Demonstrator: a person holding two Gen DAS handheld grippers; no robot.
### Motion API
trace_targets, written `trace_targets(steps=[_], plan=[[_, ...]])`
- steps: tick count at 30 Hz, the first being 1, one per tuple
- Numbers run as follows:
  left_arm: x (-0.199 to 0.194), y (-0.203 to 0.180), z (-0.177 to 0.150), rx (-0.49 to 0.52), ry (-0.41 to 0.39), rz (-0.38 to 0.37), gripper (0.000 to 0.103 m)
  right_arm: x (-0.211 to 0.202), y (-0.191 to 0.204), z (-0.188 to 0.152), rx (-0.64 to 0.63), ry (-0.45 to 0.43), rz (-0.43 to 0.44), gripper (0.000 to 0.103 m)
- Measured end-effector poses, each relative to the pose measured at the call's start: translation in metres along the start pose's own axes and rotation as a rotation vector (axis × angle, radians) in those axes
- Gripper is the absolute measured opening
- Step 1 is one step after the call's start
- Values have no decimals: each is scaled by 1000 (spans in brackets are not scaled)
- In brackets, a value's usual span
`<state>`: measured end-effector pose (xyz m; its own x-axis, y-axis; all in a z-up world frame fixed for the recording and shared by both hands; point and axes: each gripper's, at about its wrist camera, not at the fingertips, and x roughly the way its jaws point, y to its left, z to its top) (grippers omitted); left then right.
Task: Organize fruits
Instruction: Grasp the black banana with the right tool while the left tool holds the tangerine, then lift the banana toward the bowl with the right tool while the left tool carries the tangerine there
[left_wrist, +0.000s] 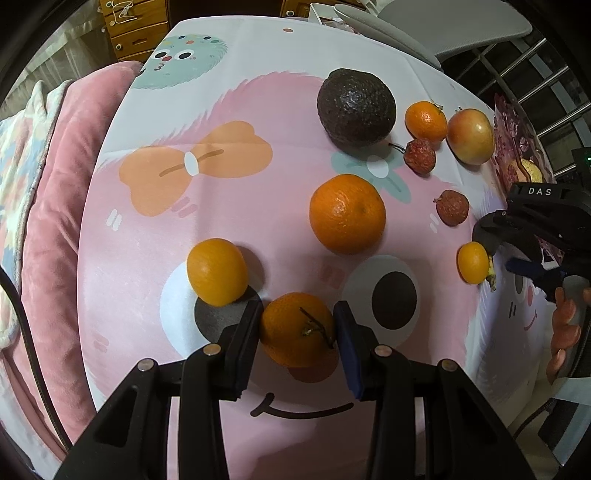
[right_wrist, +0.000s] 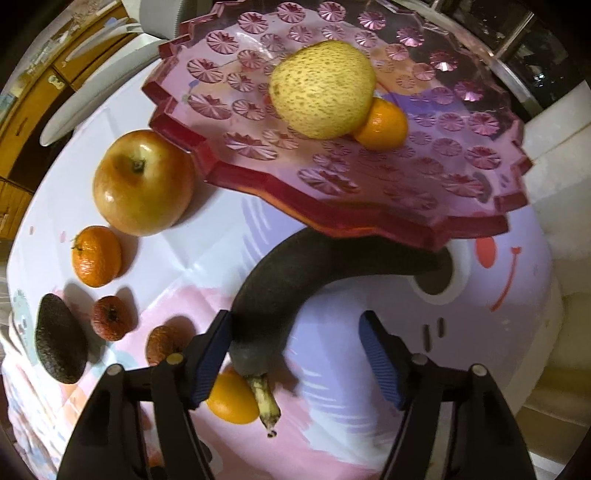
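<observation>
My left gripper (left_wrist: 298, 325) is shut on a stemmed mandarin (left_wrist: 297, 328) low over the cartoon tablecloth (left_wrist: 155, 229). Around it lie a small orange (left_wrist: 217, 271), a big orange (left_wrist: 347, 213), an avocado (left_wrist: 356, 106), a mandarin (left_wrist: 425, 120), an apple (left_wrist: 471, 136), two lychees (left_wrist: 420, 156) and a kumquat (left_wrist: 472, 262). My right gripper (right_wrist: 295, 360) is open over a blackened banana (right_wrist: 291, 291), its left pad against the banana's stem end. The pink fruit tray (right_wrist: 354, 199) holds a pear (right_wrist: 322, 88) and a mandarin (right_wrist: 384, 125).
The banana's far end runs under the tray's front rim. An apple (right_wrist: 144, 182), a mandarin (right_wrist: 96, 256), an avocado (right_wrist: 59, 339) and lychees (right_wrist: 110, 317) lie left of the tray. A pink cushion (left_wrist: 51, 221) borders the table's left edge. White plates (right_wrist: 96, 92) sit behind.
</observation>
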<state>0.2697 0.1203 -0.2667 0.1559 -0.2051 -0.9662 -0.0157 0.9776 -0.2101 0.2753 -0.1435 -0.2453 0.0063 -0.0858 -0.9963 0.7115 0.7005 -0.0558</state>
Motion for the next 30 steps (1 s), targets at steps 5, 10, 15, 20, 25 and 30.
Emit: trace_targets(steps=[5, 10, 15, 20, 25, 30], plan=[[-3, 3, 0, 13, -5, -8, 39, -2, 1, -3, -15, -16, 95, 31], [-10, 4, -1, 27, -22, -18, 39, -1, -23, -4, 41, -15, 230, 28], [-20, 5, -5, 35, -49, -33, 39, -3, -43, -12, 37, -37, 335, 26], [-34, 5, -12, 36, -80, -49, 39, -9, -55, -23, 4, -81, 392, 23], [-43, 1, -21, 38, -101, -53, 39, -20, -68, -35, -60, -104, 433, 21], [-50, 1, -32, 38, -105, -53, 39, -25, -84, -43, -133, -99, 424, 19]])
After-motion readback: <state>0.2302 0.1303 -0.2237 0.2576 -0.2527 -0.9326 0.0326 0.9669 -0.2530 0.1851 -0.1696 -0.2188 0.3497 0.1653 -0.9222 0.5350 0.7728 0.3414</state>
